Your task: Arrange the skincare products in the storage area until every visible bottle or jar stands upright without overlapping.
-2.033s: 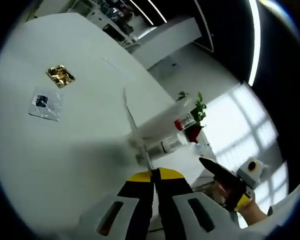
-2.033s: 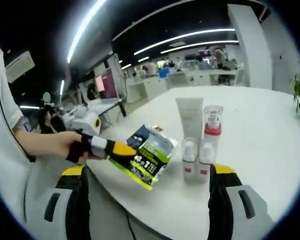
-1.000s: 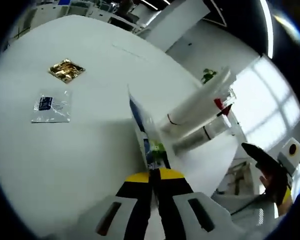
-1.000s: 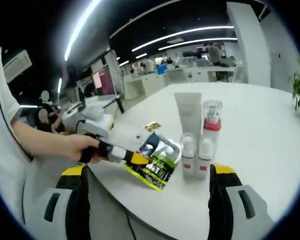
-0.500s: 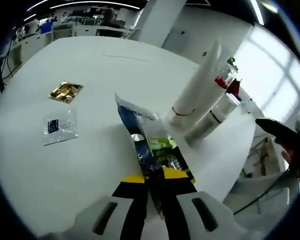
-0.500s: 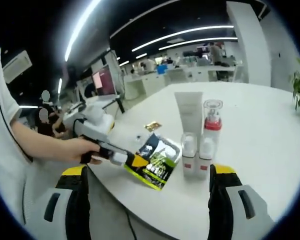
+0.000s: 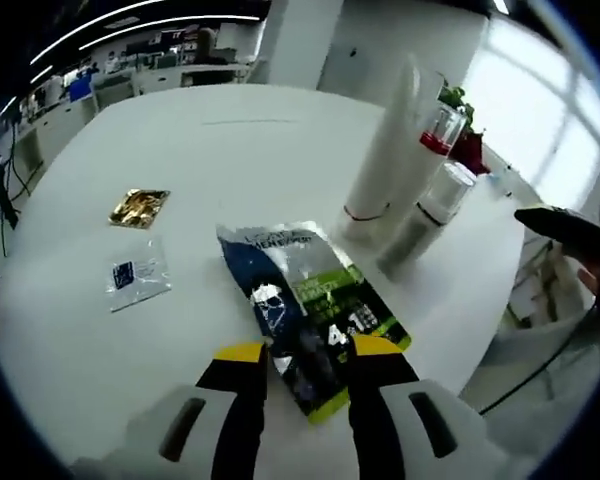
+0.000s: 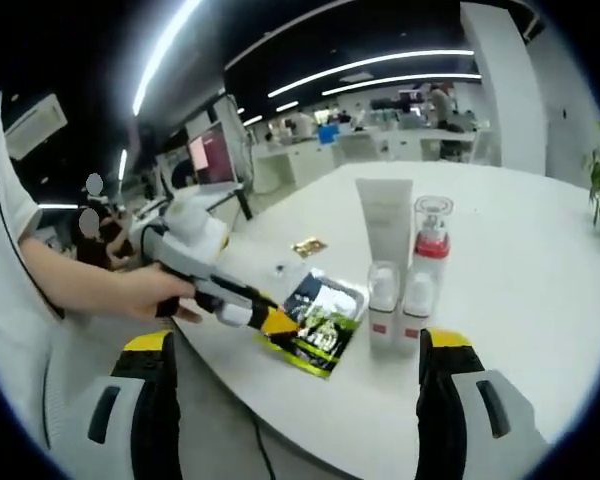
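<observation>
A blue, silver and green pouch lies flat on the white round table. My left gripper is open, its yellow-tipped jaws standing either side of the pouch's near end. Beyond it a white tube, a red-collared pump bottle and a small clear bottle stand upright. In the right gripper view the tube, pump bottle and two small bottles stand together, the pouch left of them. My right gripper is open and holds nothing.
A gold sachet and a clear sachet with a blue label lie on the table to the left of the pouch. The table edge runs close behind the pouch. A person's hand holds the left gripper. Desks and monitors fill the background.
The left gripper lowered the pouch from tilted on edge to flat on the table, then its jaws opened and let go. The right gripper's view barely moved.
</observation>
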Tool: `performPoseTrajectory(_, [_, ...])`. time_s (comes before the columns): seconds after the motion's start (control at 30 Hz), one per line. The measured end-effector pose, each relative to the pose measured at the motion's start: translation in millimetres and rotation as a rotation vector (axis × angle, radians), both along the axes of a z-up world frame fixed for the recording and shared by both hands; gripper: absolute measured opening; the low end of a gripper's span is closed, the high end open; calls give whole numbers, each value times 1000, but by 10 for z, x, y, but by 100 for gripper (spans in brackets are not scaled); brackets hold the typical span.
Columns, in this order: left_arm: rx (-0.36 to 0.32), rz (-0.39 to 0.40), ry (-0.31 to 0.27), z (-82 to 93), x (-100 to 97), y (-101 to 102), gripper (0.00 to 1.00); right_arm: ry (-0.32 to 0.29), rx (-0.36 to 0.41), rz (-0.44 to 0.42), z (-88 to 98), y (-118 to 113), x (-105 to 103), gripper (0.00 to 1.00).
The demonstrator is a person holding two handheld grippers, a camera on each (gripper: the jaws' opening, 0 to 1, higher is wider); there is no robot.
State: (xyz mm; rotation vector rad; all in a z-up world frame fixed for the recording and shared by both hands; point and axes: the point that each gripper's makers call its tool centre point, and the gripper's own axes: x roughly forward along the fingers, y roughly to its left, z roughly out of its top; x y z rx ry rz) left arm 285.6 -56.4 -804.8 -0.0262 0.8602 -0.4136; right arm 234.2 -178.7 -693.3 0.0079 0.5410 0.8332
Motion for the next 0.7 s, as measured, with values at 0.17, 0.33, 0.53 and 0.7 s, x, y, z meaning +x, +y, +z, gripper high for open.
performPoseTrajectory(0.17, [30, -40, -36, 51, 46, 4, 27, 3, 1, 0, -4, 2, -1, 100])
performPoseTrajectory(0.33, [60, -66, -51, 75, 87, 39, 30, 3, 0, 0, -6, 3, -2, 100])
performPoseTrajectory(0.53, [123, -150, -92, 148, 118, -2, 33, -1, -4, -4, 1, -4, 5, 100])
performPoseTrajectory(0.7, [139, -203, -123, 215, 164, -19, 40, -6, -23, 0, -14, -6, 0, 100])
